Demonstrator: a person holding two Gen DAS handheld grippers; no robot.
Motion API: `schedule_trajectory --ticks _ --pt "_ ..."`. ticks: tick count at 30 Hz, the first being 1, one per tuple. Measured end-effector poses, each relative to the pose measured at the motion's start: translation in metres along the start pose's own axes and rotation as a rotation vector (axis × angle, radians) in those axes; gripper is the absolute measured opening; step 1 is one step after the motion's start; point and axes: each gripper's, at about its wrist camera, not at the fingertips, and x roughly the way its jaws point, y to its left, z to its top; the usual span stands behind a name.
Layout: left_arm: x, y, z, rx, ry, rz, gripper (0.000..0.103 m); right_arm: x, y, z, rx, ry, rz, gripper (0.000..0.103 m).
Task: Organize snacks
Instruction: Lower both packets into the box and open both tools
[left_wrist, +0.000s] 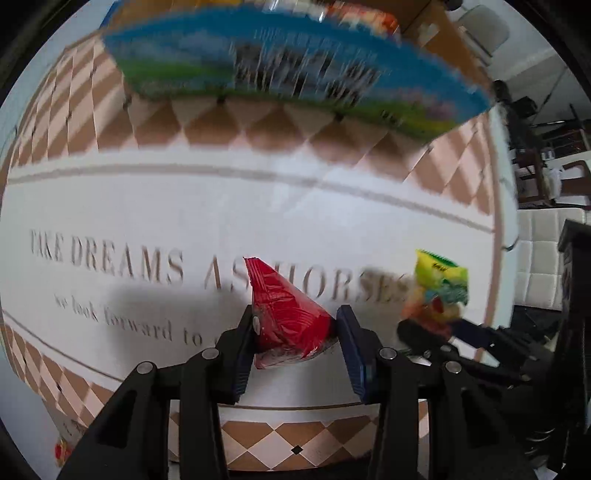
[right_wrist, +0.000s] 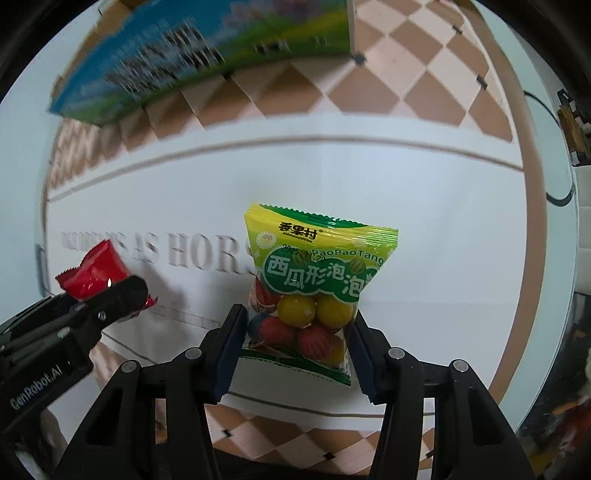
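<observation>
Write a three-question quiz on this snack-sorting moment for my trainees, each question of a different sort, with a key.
1. True or false: the left tool is shut on a red packet.
2. The right tool holds: A) a blue box, B) a yellow-green bag of round sweets, C) nothing.
3. Fill in: the printed tablecloth reads "...AS ____".

Key: 1 true; 2 B; 3 HORSES.
</observation>
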Motion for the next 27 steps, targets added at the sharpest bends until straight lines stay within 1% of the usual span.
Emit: schedule_trajectory --ticks 4,7,9,10,11,13,15,18,20,22,24,27 --pt "-0.041 0.003 0.027 0.031 -0.062 -0.032 0.04 -0.04 0.012 0.009 0.013 -0.065 0.076 0.055" --pt "-0.068 0.004 0.05 0.051 -0.103 -0.056 0.04 -0.071 0.022 0.024 0.012 -0.114 0.115 0.055" --pt "-0.081 0.003 0.071 0.065 -0.127 -0.063 0.04 -0.097 0.029 0.049 0.011 -0.144 0.15 0.055" --pt "-0.09 0.003 0.083 0.072 -0.145 -0.066 0.04 -0.11 0.03 0.067 0.014 -0.155 0.163 0.055" --pt "-0.097 0.006 0.089 0.079 -0.156 -0.065 0.04 -0.12 0.032 0.078 0.011 -0.171 0.174 0.055" --pt "-0.104 0.009 0.109 0.085 -0.172 -0.06 0.04 -0.132 0.037 0.097 0.006 -0.199 0.173 0.055" --pt "-0.101 0.009 0.129 0.09 -0.175 -0.05 0.04 -0.142 0.038 0.117 0.001 -0.223 0.166 0.055" --pt "-0.098 0.018 0.158 0.086 -0.178 -0.02 0.04 -0.139 0.043 0.149 0.008 -0.237 0.153 0.055" --pt "-0.091 0.027 0.175 0.08 -0.162 -0.009 0.04 -0.133 0.043 0.174 0.022 -0.227 0.15 0.055" --pt "-0.085 0.038 0.191 0.066 -0.146 0.0 0.04 -0.123 0.045 0.191 0.033 -0.213 0.151 0.055" --pt "-0.074 0.048 0.205 0.061 -0.121 0.013 0.04 -0.11 0.049 0.209 0.035 -0.199 0.144 0.055" --pt "-0.057 0.063 0.224 0.041 -0.059 0.018 0.04 -0.094 0.051 0.223 0.038 -0.176 0.127 0.055"
